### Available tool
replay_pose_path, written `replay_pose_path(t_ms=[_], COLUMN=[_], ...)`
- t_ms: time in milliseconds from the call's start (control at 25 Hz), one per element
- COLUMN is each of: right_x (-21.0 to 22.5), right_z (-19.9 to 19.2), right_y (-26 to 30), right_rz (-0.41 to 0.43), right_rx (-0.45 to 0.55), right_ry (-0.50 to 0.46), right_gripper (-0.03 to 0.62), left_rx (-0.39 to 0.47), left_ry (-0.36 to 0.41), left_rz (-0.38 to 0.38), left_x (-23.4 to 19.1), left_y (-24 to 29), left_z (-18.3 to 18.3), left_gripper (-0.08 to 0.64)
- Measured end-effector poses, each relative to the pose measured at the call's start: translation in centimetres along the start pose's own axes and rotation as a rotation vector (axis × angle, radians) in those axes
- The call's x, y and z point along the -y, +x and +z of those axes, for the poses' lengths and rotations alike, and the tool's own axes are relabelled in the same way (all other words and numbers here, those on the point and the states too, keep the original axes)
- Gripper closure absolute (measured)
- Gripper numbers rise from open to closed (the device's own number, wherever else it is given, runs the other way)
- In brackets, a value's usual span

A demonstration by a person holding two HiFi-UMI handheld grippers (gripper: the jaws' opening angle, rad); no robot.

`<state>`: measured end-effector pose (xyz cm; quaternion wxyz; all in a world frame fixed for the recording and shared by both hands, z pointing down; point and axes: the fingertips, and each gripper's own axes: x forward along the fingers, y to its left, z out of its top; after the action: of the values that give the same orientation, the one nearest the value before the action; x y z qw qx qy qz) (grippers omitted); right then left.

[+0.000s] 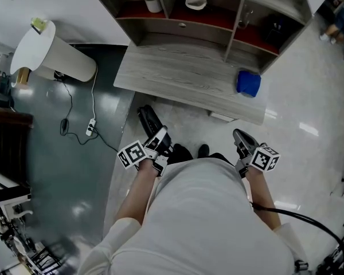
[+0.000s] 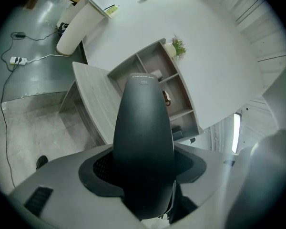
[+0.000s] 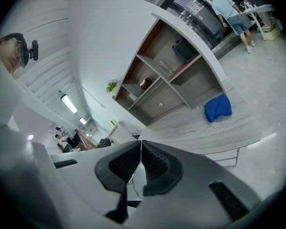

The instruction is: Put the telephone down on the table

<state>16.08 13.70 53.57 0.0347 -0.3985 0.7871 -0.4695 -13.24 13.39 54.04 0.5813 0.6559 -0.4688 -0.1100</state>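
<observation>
Two grippers: the left gripper (image 1: 159, 140) and the right gripper (image 1: 243, 140). One black telephone handset (image 2: 144, 142). One grey table (image 1: 178, 82) with one shelf unit (image 1: 232, 36) along its far edge. One blue cloth (image 1: 248, 83) at right, one white cup (image 1: 153, 2), one white bowl (image 1: 195, 3).

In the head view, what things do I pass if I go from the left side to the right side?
white stand → power strip → black telephone → blue cloth
</observation>
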Motion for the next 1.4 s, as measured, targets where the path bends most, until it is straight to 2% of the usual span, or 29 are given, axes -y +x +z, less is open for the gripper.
replay_pose_path(t_ms=[320,680,1000,1240,1400], right_x=[1.4,2.2,3.0,2.7,2.4], right_z=[1.0,1.3,2.9,4.8,6.1], right_y=[-0.4,1.1,4.0,6.7,8.5], right_rz=[0.005,-0.024,-0.081,-0.137,-0.175], right_rx=[-0.011,-0.014,0.013,0.051,0.088], right_ry=[0.012,0.034,0.048,0.073,0.084], right_gripper=[0.574,0.574,0.574,0.574,0.574], left_rx=[0.031,-0.013,-0.093,-0.184,-0.252], left_ry=[-0.009,0.008,0.033,0.048,0.105], left_rz=[-0.034,-0.025,-0.017,-0.023,-0.029], left_x=[1.4,0.8,-0.9,-1.8,-2.0], left_y=[2.3,4.6,8.8,12.5,15.3], left_z=[0.3,1.6,4.1,6.8,8.9], left_gripper=[0.264,0.264,0.264,0.264,0.264])
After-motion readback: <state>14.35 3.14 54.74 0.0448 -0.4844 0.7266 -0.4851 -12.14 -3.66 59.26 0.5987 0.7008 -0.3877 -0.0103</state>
